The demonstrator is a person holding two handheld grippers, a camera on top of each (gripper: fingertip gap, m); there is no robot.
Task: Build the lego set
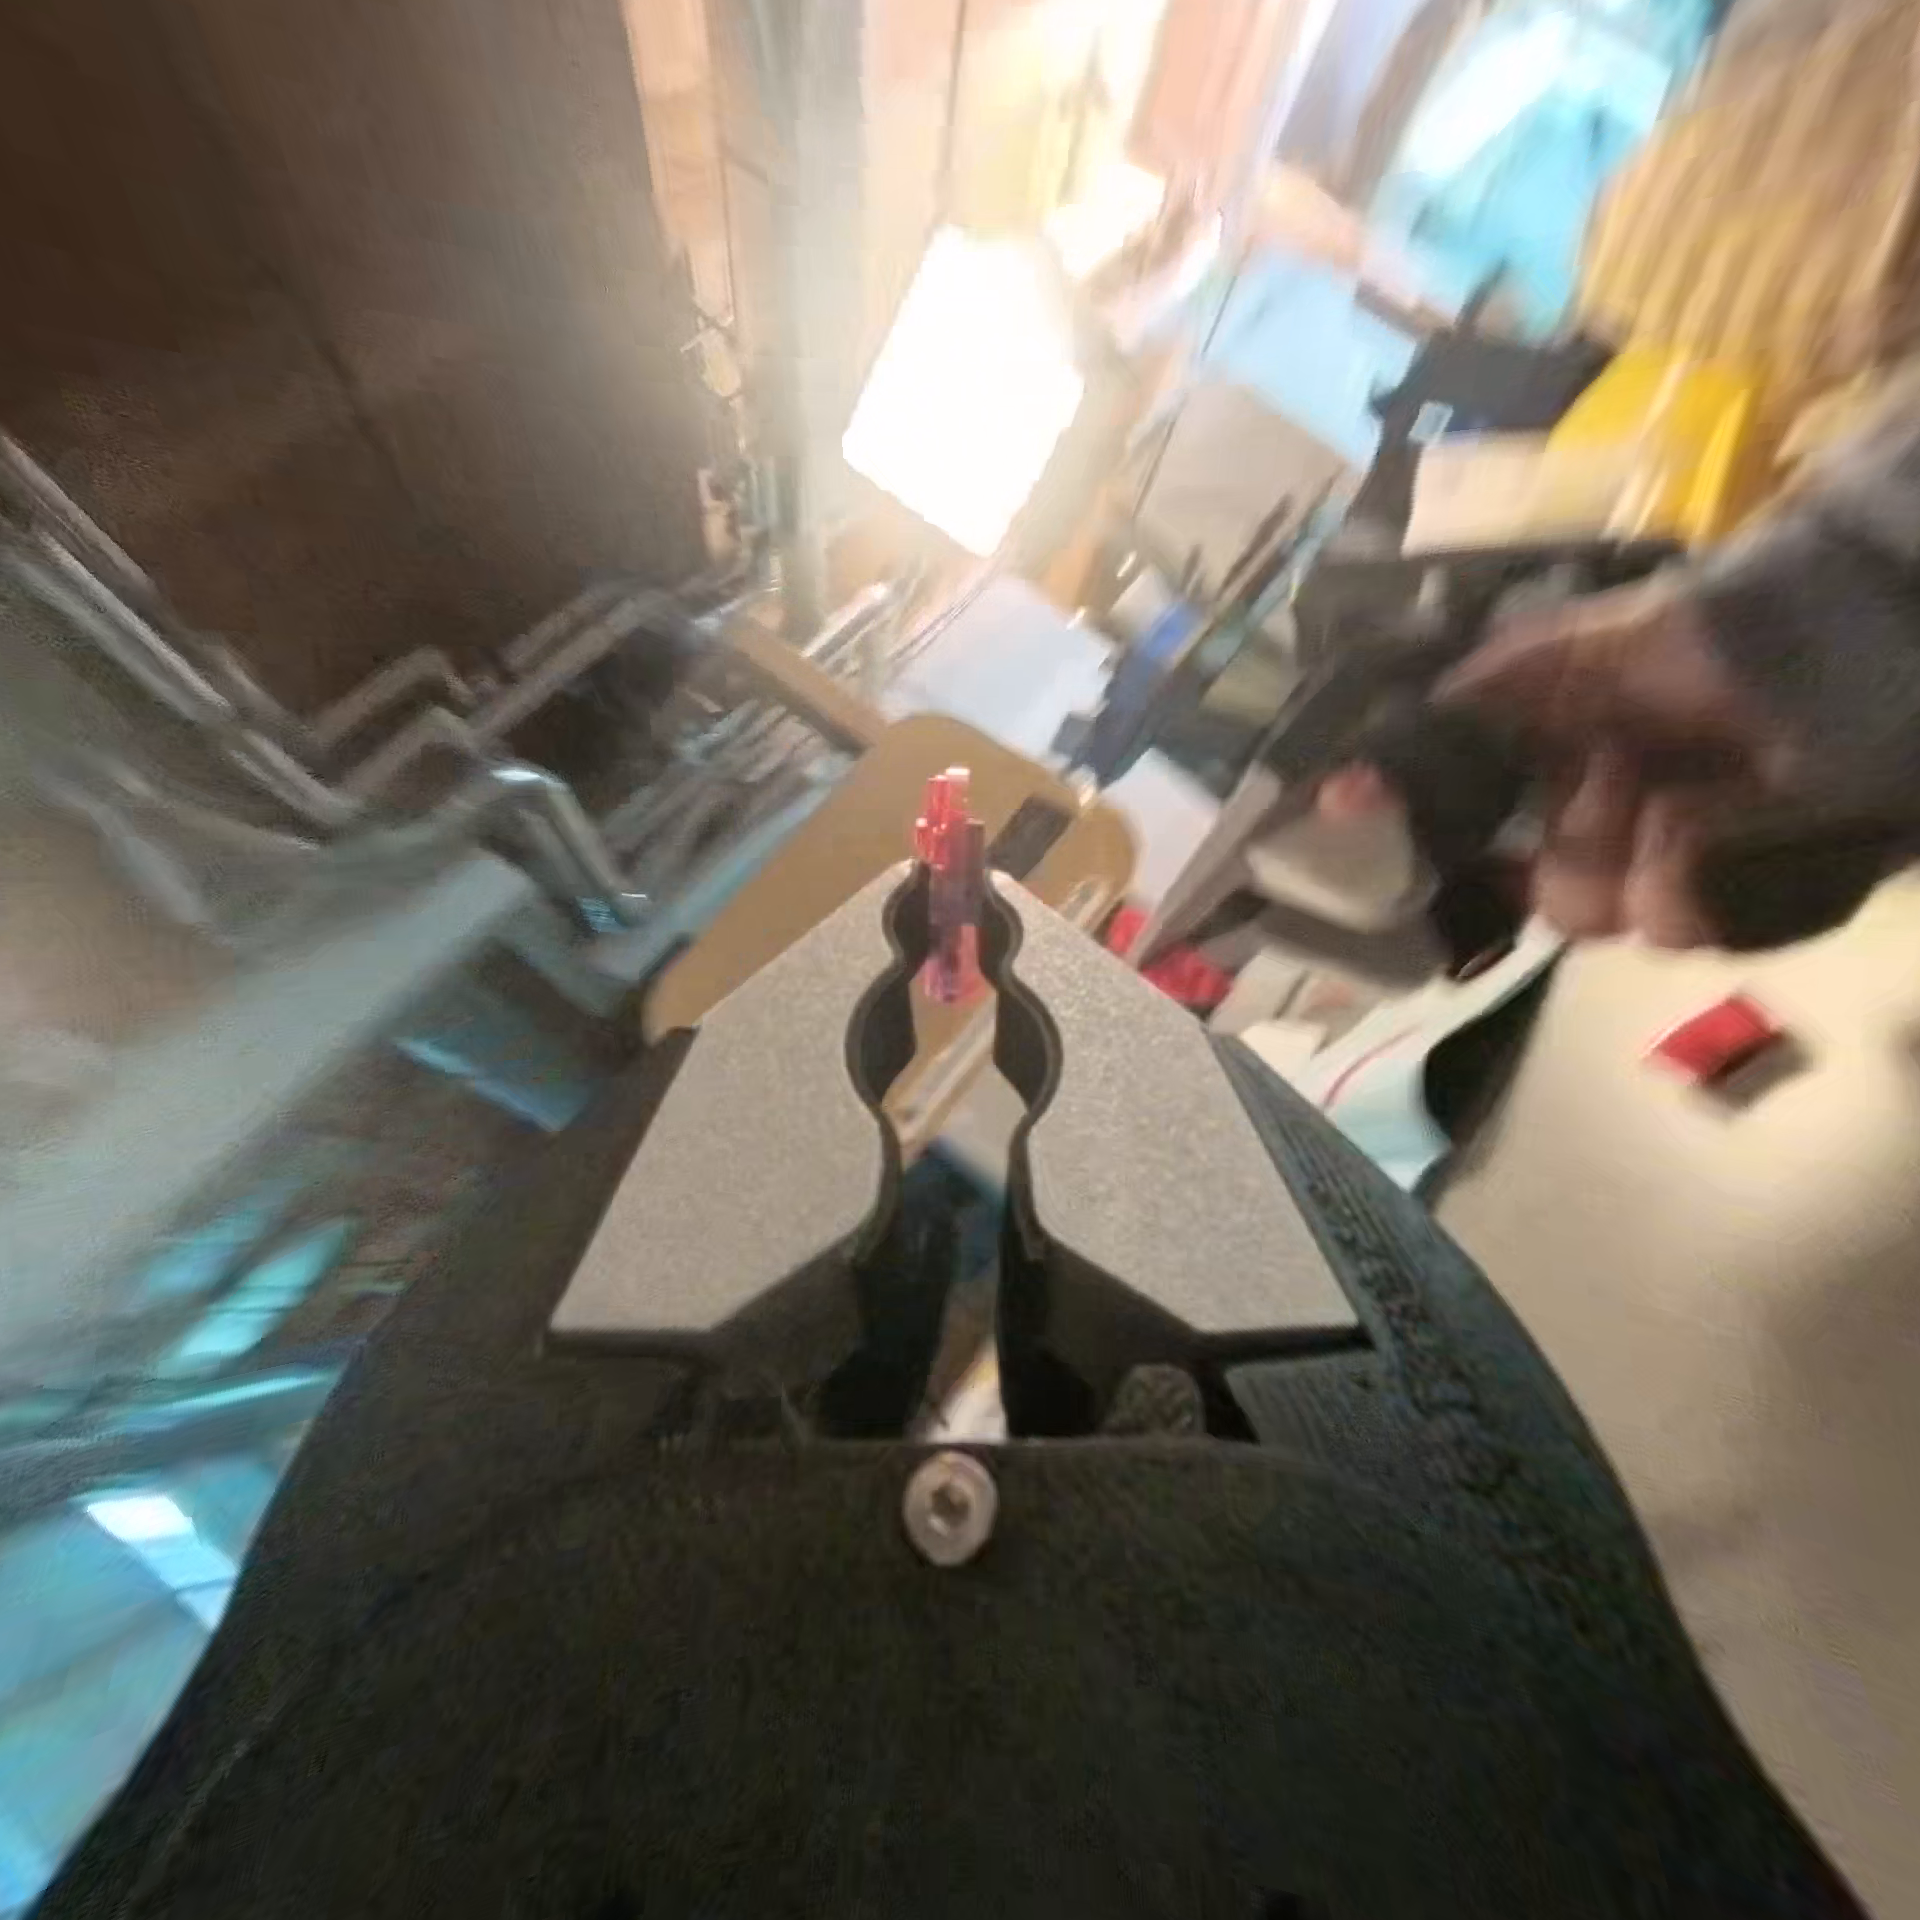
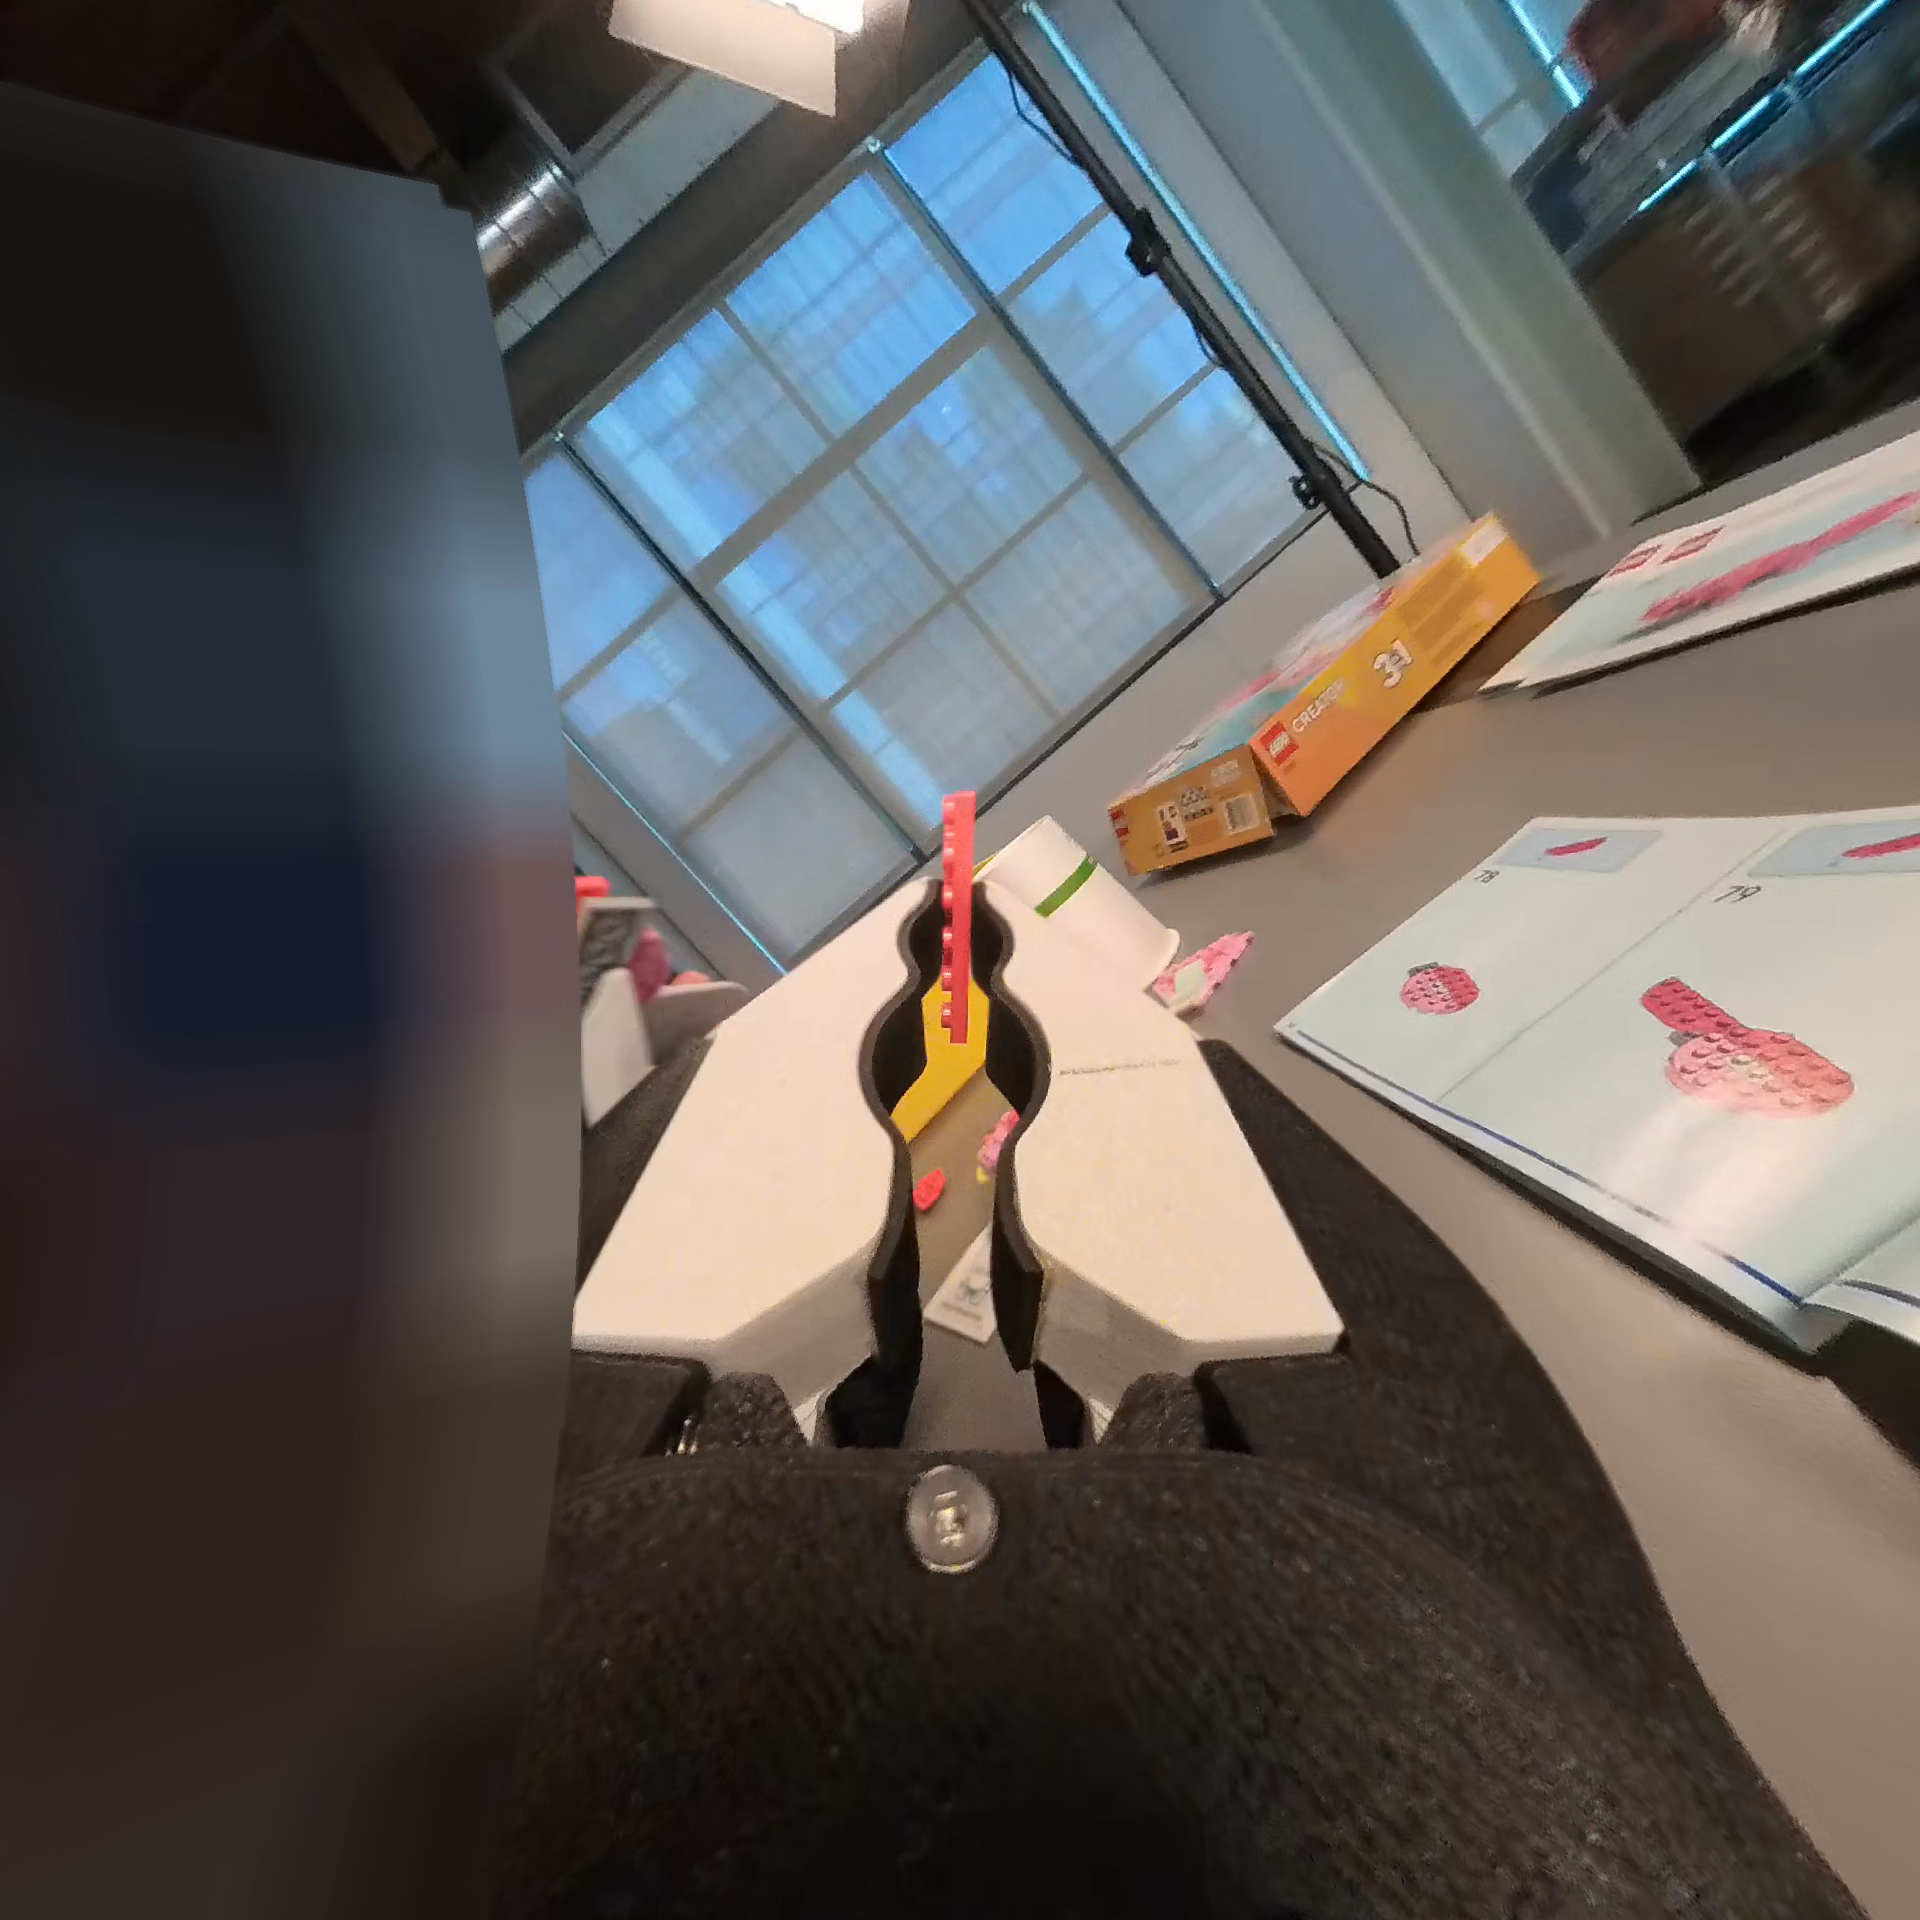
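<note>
The left gripper [image 1: 951, 894] has its fingers clenched on a small see-through pink piece [image 1: 948, 883], which stands upright between the tips and pokes out past them. The right gripper [image 2: 958, 904] has its fingers closed on a thin red studded plate [image 2: 958, 914], held edge-on, its upper end rising well above the tips. So each gripper carries one small brick, and neither brick is joined to anything that shows here.

Beyond the right fingers, on the grey table [image 2: 1558, 769], lie a white paper cup [image 2: 1081, 914] on its side just behind the tips, a small pink assembly [image 2: 1205, 971] a little to their right, an open instruction booklet [image 2: 1621, 1039] further right, and an orange box [image 2: 1340, 707] far ahead. Below the fingers, seen through the gap, a small red piece [image 2: 928, 1188] and a pink piece [image 2: 1000, 1138] lie loose on the table.

The left gripper is held up and level, its view heavily smeared; a hand [image 1: 1704, 779] shows off to the right of its fingers, too blurred to tell what it grips. The right gripper is tilted upward, pointing toward the windows [image 2: 883, 540], raised off the table.
</note>
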